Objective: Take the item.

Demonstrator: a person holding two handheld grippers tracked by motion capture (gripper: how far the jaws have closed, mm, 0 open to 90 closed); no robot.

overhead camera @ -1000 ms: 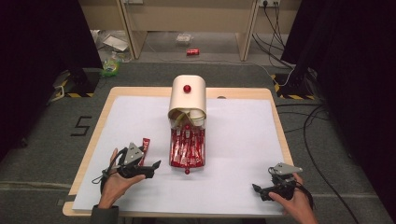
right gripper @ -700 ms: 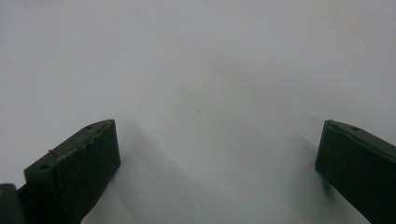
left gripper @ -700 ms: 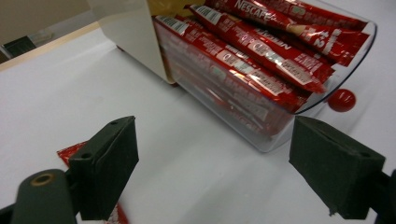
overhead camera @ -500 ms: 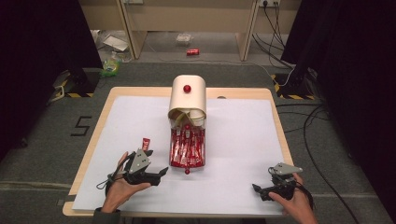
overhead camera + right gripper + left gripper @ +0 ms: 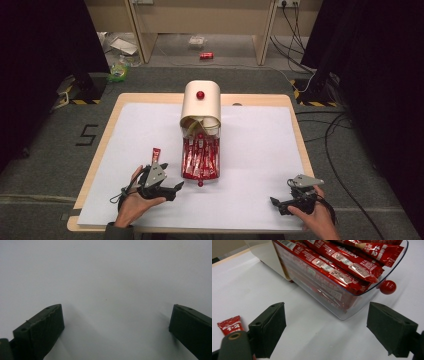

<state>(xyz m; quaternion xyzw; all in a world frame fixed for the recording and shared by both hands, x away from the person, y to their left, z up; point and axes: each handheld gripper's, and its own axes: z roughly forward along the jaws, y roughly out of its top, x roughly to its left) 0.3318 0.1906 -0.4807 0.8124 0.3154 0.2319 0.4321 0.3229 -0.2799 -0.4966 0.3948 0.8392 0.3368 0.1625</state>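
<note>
A: Although the drawer (image 5: 200,161) stood pulled out of the dispenser (image 5: 200,104), what had been done?

B: One sachet (image 5: 156,153) lay on the tabletop (image 5: 260,150) just beside the left claw (image 5: 176,187), apart from the rest. That claw gaped wide, empty, facing the drawer's near end by its red knob (image 5: 387,287). The right claw (image 5: 276,204) rested wide and empty, well apart.

A: Remaining?

B: Judged early: the drawer was still full.

A: Markings?

B: "NESCAFE" partly legible; "1+2" on the loose sachet.
</note>
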